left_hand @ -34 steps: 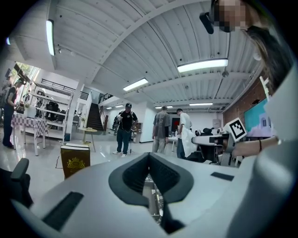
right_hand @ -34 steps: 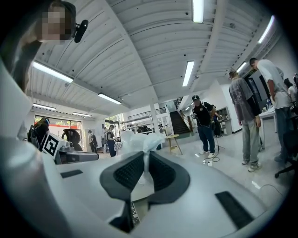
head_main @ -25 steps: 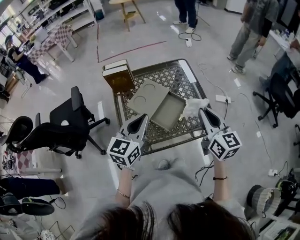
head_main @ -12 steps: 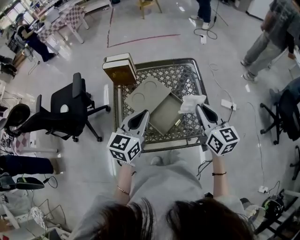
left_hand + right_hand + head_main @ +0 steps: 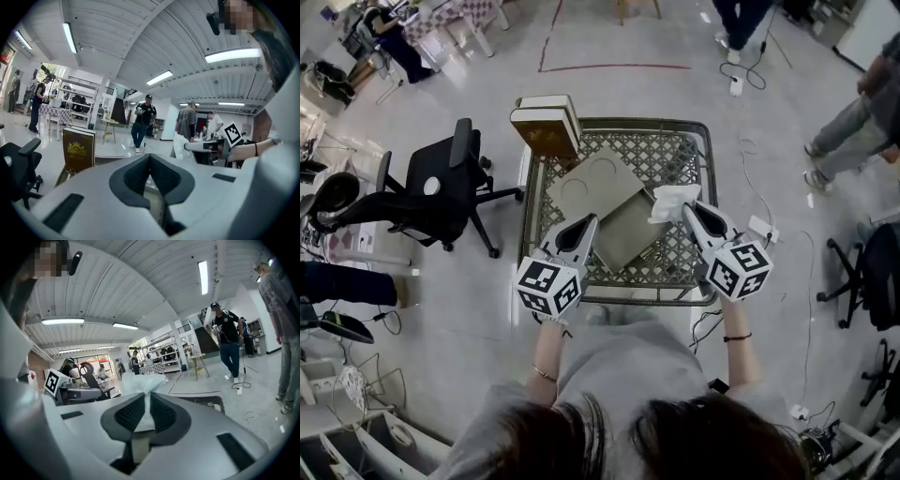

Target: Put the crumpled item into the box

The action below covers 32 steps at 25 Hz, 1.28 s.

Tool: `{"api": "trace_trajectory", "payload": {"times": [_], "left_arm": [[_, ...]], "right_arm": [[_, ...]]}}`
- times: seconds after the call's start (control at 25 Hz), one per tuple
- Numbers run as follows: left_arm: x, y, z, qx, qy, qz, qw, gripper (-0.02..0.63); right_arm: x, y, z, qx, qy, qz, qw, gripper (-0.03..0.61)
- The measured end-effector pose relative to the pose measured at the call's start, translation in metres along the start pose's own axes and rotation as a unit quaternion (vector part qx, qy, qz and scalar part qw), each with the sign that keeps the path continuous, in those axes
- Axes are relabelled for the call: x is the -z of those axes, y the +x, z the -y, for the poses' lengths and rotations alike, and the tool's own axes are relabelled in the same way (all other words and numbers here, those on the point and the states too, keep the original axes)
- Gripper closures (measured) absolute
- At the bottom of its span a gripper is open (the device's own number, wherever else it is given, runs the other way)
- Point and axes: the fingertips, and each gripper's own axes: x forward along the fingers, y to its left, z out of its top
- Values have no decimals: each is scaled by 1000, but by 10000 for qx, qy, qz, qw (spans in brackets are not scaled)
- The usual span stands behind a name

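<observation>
My right gripper (image 5: 688,214) has its 2 jaws almost together, clamped on the crumpled white tissue-like wad (image 5: 672,200), which sticks out past the fingertips. The wad is held up at the far-right corner of the shallow grey open cardboard box (image 5: 630,228), not down inside it. My left gripper (image 5: 580,232) hovers at the box's left edge, its 2 jaws pressed together with nothing between them. A flat grey lid (image 5: 592,186) with a round imprint lies against the box's far-left side. A brown book-shaped case (image 5: 544,131) with a gold crest stands upright beyond the box, on the metal lattice table (image 5: 680,155) beneath it
</observation>
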Motion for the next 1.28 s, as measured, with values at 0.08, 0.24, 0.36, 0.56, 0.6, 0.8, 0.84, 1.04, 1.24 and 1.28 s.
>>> {"api": "trace_trajectory", "payload": {"times": [0.08, 0.24, 0.36, 0.56, 0.6, 0.8, 0.84, 1.04, 1.24, 1.28], "left_arm": [[5, 3, 0, -82, -98, 0, 9999, 597], [16, 7, -3, -236, -238, -84, 9994, 597], [25, 10, -9, -295, -329, -195, 9988, 597], [47, 6, -23, -359, -625, -401, 9966, 597], [52, 6, -25, -374, -672, -444, 9960, 597], [75, 11, -34, -368, -898, -607, 9934, 597], [81, 13, -35, -367, -951, -647, 9927, 597], [105, 20, -39, -385, -1175, -784, 9892, 597], [122, 26, -37, -297, -1305, -953, 9864, 597], [126, 27, -37, -294, -1340, -984, 9856, 597]], "right_arm": [[6, 11, 2, -212, -34, -192, 9996, 525], [19, 34, 0, -553, -58, -536, 9970, 525], [31, 51, -3, -717, -40, -738, 9947, 525], [58, 75, -13, -865, 98, -1065, 9905, 525], [64, 80, -14, -895, 114, -1144, 9893, 525], [92, 99, -14, -956, 161, -1494, 9840, 526], [99, 101, -15, -967, 170, -1568, 9827, 525], [129, 111, -15, -1089, 134, -1932, 9750, 525], [152, 118, -15, -1174, 166, -2259, 9669, 525], [158, 120, -15, -1185, 174, -2338, 9649, 526]]}}
